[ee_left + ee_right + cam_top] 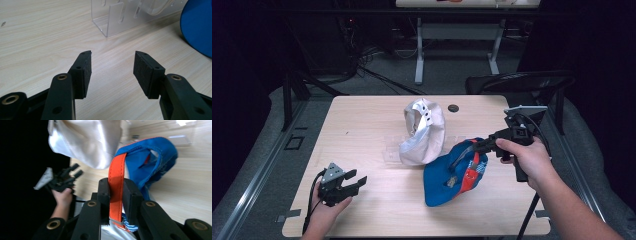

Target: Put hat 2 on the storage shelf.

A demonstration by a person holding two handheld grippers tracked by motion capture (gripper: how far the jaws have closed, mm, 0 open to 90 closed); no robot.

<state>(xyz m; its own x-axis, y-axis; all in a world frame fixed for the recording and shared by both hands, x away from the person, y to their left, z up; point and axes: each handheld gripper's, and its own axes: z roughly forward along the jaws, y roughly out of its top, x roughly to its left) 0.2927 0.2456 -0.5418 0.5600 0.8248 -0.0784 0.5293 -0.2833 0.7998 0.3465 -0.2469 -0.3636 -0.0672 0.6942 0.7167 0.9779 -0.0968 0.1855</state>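
While the right gripper [475, 146] has its fingers shut on the blue cap's [446, 177] orange strap [116, 182], cap hanging w/ its lower edge on the desk [362, 125], left gripper [354, 183] sits open & empty, well left of it.

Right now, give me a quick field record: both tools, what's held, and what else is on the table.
right tool: shut on orange strap of blue cap
blue cap: strap end lifted, far side resting on table
left tool: open, nothing between its pads, low over the table's near left part
white cap: just left of blue cap, on clear acrylic stand
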